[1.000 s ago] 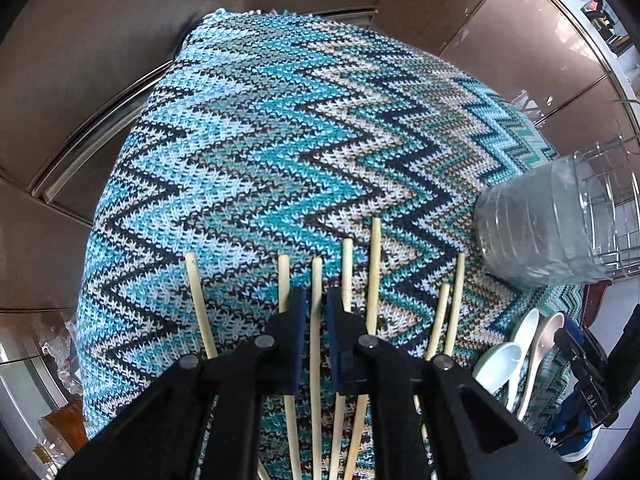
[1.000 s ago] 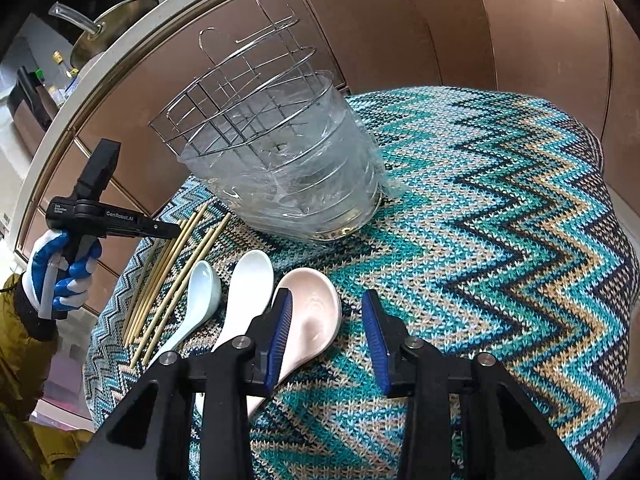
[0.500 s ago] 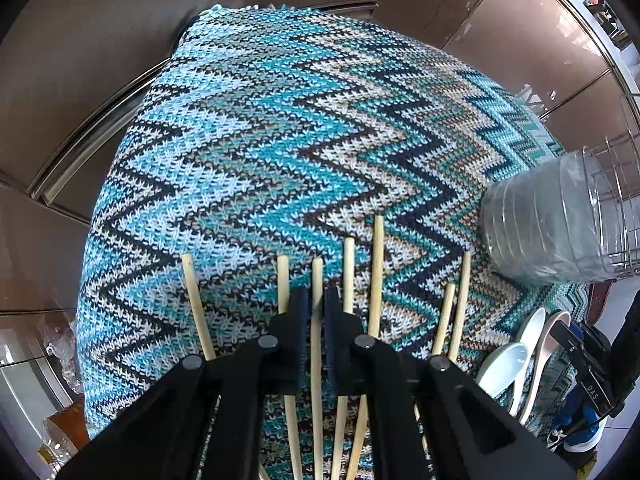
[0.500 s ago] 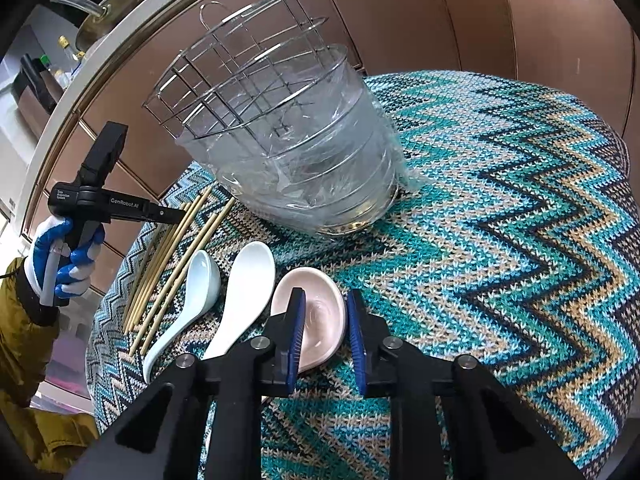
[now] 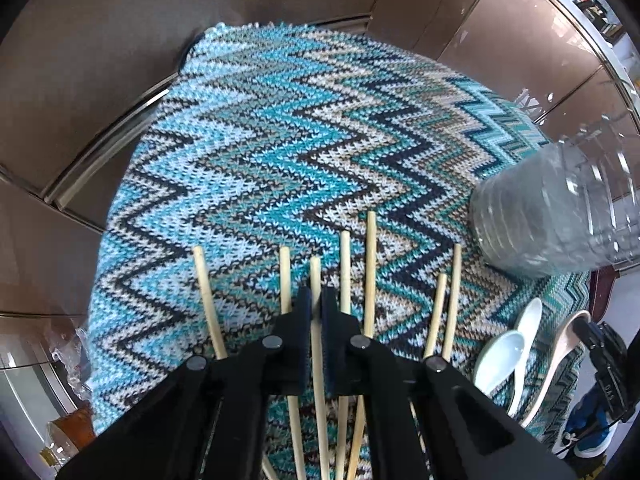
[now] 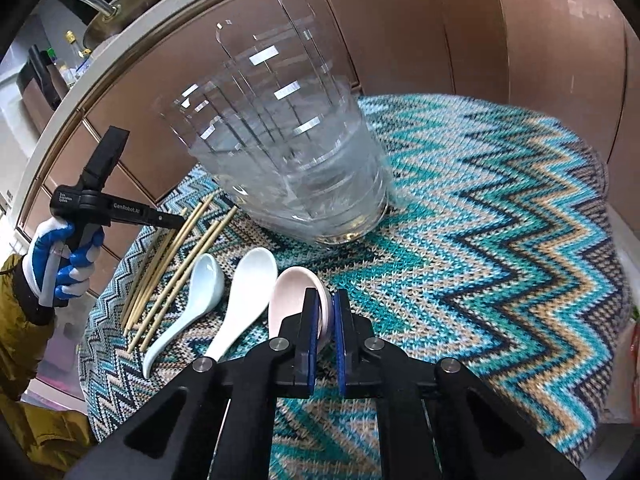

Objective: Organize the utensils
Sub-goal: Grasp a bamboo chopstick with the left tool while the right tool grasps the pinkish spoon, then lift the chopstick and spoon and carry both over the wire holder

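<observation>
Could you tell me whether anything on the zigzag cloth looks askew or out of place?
Yes: the loose wooden chopsticks lie fanned and crossing rather than paired. The three ceramic spoons lie side by side outside the clear plastic holder with wire rack, which appears to hold no utensils.

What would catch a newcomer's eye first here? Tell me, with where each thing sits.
First the zigzag knit cloth in teal, cream and black that covers the table. Next the clear ribbed container holding a wire rack at the cloth's far edge by the brown cabinets. In front of it the right gripper has just closed on the pink spoon, while the left gripper pinches one chopstick from the scattered row.
</observation>
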A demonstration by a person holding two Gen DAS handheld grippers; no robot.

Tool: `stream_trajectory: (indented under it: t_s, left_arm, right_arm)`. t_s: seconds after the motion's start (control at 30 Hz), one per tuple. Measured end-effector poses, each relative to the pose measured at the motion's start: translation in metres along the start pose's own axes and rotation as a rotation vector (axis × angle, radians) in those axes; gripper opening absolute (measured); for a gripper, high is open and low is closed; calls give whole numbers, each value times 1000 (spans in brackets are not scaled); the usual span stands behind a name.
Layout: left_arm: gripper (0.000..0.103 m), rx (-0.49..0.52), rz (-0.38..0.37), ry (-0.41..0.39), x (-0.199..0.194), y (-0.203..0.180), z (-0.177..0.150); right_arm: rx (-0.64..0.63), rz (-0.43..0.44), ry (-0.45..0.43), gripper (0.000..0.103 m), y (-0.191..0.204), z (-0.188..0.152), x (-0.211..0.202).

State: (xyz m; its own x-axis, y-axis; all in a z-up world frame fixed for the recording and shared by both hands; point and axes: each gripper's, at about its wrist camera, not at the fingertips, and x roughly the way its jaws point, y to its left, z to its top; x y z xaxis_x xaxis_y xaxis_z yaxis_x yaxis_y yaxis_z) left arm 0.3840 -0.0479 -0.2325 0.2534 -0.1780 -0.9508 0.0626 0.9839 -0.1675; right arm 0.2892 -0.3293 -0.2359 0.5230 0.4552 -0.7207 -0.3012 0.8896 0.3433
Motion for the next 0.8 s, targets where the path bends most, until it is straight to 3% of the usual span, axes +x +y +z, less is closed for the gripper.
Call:
stream_trajectory:
  t_s: [0.5,0.8]
  left_arm:
    - [4,64,-66,-258,-123,8,-52]
    - [4,88,-138,-515,-216,-10,-66]
  right_arm:
    - [-79,-138,-161,8,72,-9,-103]
    - [-124,-252,-309,8,120,4,-158]
